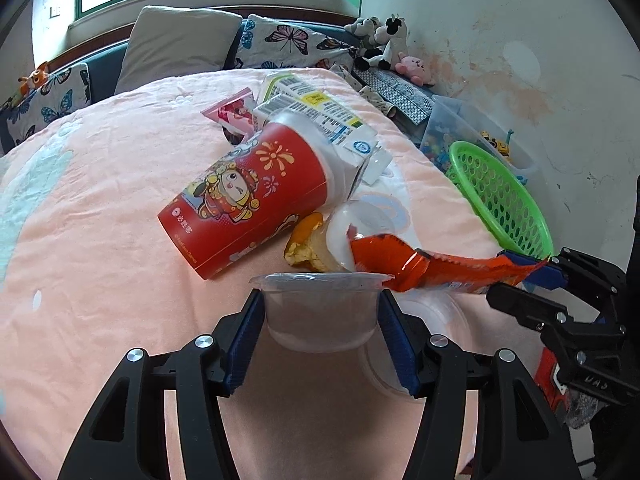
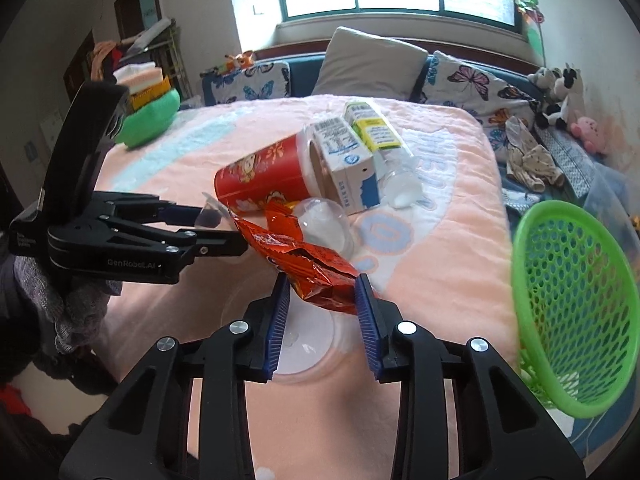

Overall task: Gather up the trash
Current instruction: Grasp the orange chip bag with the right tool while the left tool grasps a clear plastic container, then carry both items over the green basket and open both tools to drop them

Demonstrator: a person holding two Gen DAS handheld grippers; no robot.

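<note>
My left gripper (image 1: 320, 312) is shut on a clear plastic cup (image 1: 320, 308), held above the pink bed cover; it also shows in the right wrist view (image 2: 216, 224). My right gripper (image 2: 322, 300) is shut on an orange-red snack wrapper (image 2: 308, 268), which also shows in the left wrist view (image 1: 440, 268) stretching toward the cup. A red paper cup (image 1: 248, 200) lies on its side beside milk cartons (image 1: 320, 116), an orange peel (image 1: 306, 244) and a clear dome lid (image 2: 324, 220).
A green mesh basket (image 2: 576, 312) stands tilted at the bed's right edge. Another clear lid (image 2: 304, 340) lies under my right gripper. Pillows (image 2: 372, 64), plush toys (image 1: 384, 40) and a clear toy bin (image 1: 460, 128) line the far and right sides.
</note>
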